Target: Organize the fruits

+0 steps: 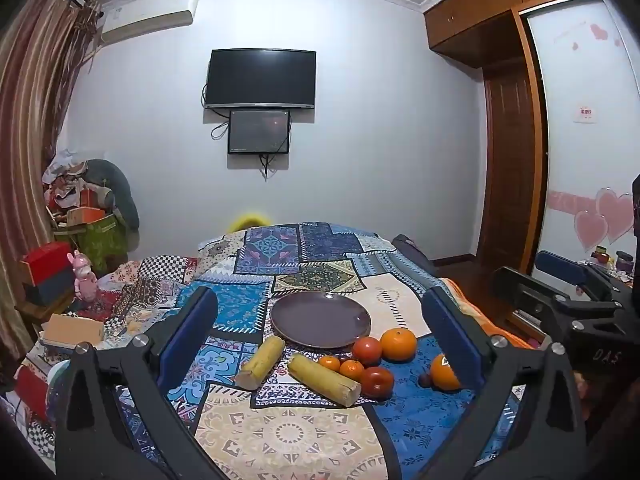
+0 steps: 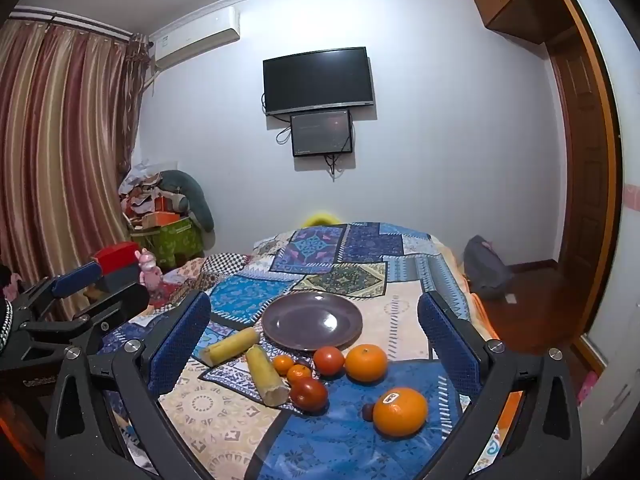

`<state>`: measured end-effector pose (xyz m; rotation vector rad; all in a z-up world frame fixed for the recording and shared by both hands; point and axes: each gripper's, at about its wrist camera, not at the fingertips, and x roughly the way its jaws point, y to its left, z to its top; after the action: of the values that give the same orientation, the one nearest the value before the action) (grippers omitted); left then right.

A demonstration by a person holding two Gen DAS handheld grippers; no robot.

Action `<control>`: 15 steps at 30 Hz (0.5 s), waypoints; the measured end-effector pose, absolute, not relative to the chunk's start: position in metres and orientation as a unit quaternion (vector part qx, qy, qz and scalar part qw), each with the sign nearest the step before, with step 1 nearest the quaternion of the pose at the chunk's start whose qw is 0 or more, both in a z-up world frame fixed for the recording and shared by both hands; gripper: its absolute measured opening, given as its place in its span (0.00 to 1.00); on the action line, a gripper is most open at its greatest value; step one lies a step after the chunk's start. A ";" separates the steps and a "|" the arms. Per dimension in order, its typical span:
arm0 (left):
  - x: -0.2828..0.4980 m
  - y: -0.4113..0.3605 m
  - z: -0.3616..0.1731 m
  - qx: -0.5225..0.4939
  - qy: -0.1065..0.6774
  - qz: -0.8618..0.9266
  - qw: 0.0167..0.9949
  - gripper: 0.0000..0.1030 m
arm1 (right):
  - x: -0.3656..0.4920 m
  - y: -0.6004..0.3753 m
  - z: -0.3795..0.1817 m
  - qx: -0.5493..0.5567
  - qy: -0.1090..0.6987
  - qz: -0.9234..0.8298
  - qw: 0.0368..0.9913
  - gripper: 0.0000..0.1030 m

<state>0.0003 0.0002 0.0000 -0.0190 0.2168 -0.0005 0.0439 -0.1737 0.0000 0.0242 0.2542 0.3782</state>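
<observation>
Bedroom w/ white wall (image 1: 360, 160), TV (image 1: 260, 78), striped curtains (image 2: 60, 140), wardrobe (image 1: 500, 20).

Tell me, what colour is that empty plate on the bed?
The plate is a dull purple-brown, glossy; the right wrist view shows it best.

wall television (image 1: 260, 78), striped curtain (image 2: 60, 152), patchwork bedspread (image 2: 352, 256)

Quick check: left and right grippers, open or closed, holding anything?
Left gripper: open, holding nothing.
Right gripper: open, holding nothing.
</observation>
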 end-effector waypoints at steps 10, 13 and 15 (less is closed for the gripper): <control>0.003 -0.013 -0.008 -0.006 0.108 -0.003 0.994 1.00 | 0.044 -0.177 0.002 0.018 0.122 0.190 0.974 1.00; 0.000 -0.003 -0.003 -0.016 0.104 -0.007 0.994 1.00 | 0.044 -0.176 0.002 0.019 0.123 0.190 0.974 1.00; 0.004 -0.001 -0.003 -0.017 0.106 -0.008 0.994 1.00 | 0.045 -0.176 0.002 0.020 0.124 0.190 0.974 1.00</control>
<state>0.0039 -0.0012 -0.0031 -0.0348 0.2118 -0.0157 0.0451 -0.1761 0.0022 0.0405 0.2497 0.3833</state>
